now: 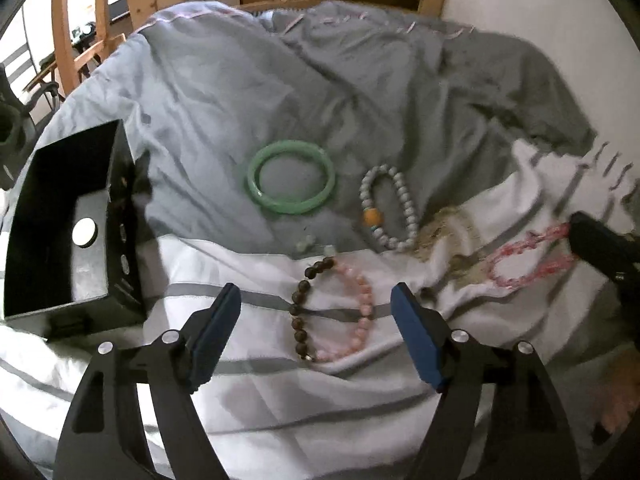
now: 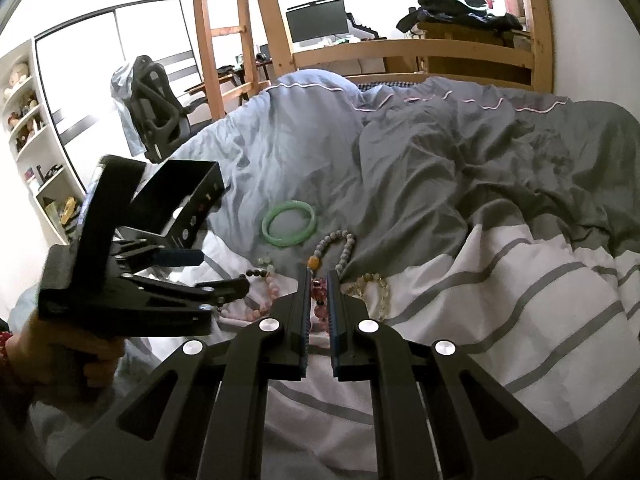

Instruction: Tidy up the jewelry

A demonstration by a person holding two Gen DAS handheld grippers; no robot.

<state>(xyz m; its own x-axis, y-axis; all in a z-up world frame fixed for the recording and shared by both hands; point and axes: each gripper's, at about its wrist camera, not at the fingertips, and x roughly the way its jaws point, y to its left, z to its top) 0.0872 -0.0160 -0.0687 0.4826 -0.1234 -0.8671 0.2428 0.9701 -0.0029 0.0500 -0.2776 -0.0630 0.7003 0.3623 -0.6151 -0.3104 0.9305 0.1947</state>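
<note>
The right gripper (image 2: 319,280) is clamped on the red bracelet (image 1: 524,258), the left gripper (image 1: 316,300) gapes over the pink-and-brown bracelet (image 1: 332,312) on the duvet (image 1: 224,92) — 1 snag on neighbouring beads could drag them short of the black box (image 1: 120,208).

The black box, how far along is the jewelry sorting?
Barely started: the black box holds only a round white piece. In hand: the right tool is shut on the red bracelet. Left: the green bangle, grey bead bracelet and pink-and-brown bracelet below the open left tool.
</note>
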